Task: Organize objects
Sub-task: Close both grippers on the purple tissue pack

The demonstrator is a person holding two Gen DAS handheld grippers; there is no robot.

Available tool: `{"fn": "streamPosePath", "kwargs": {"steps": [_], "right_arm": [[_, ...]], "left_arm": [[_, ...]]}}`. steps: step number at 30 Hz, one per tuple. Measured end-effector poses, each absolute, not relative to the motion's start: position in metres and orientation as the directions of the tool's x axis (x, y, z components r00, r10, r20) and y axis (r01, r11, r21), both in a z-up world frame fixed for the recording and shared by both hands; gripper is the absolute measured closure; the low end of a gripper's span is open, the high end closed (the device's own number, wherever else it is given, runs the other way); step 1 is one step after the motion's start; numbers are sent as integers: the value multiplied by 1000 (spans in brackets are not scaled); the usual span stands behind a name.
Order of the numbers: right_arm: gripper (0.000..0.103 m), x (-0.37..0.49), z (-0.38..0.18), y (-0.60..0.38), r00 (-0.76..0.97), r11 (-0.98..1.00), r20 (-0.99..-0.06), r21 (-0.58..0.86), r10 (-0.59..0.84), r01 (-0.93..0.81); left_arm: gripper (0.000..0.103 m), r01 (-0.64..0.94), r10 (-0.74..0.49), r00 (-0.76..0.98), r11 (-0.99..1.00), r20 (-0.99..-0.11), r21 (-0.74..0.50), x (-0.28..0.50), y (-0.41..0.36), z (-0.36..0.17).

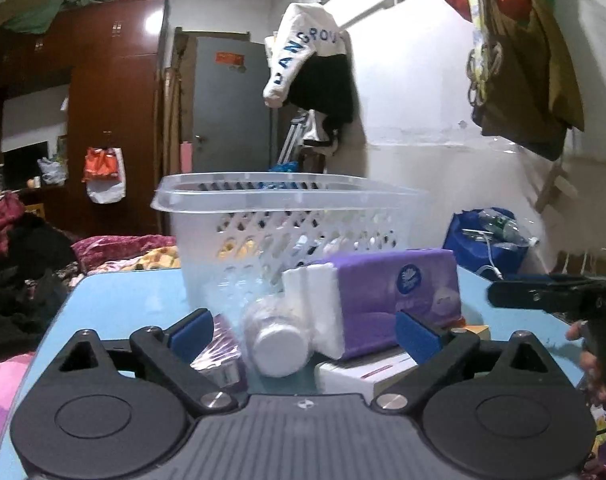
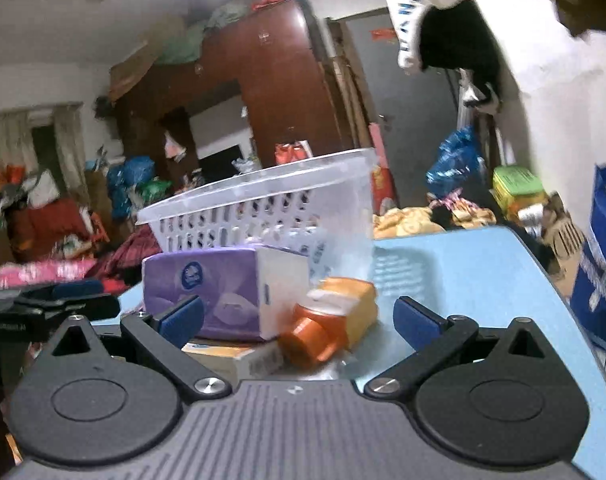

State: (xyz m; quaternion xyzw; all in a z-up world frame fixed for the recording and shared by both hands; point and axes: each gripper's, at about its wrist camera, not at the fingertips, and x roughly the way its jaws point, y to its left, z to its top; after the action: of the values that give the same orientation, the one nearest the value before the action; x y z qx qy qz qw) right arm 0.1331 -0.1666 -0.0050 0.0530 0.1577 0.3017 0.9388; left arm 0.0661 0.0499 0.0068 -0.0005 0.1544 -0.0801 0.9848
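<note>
Standing on the blue table (image 1: pixel 135 292), the clear basket (image 1: pixel 287 216) is anchoring everything: the purple tissue pack (image 1: pixel 395 292) is lying just before it, the white bottle (image 1: pixel 281 344) beside that pack, the orange bottle (image 2: pixel 315 338) near it. Both the left gripper (image 1: pixel 303 334) and right gripper (image 2: pixel 299 318) are gaping wide, gripping nothing.

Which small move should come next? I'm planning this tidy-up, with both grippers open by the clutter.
Probably ease the left gripper forward around the white-capped bottle. It lies on its side between the open jaws, untouched, in front of the clear basket, where it likely belongs.
</note>
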Motion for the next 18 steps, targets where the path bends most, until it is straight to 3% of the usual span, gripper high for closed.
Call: {"fn": "streamPosePath", "kwargs": {"steps": [7,12,18], "right_arm": [[2,144,-11,-152,750,805,-296,164,591,-570],[17,148,-12,-154,723,782,-303,186,621,-594],[32,154,-11,-150,681,748,-320,181,659,-639]], "left_arm": [[8,195,-193,933,981,-305,-24,80,41,7],[22,231,-235,918,972,-320,-51,88,38,5],[30,264,-264,902,963,-341,-49,96,33,0]]}}
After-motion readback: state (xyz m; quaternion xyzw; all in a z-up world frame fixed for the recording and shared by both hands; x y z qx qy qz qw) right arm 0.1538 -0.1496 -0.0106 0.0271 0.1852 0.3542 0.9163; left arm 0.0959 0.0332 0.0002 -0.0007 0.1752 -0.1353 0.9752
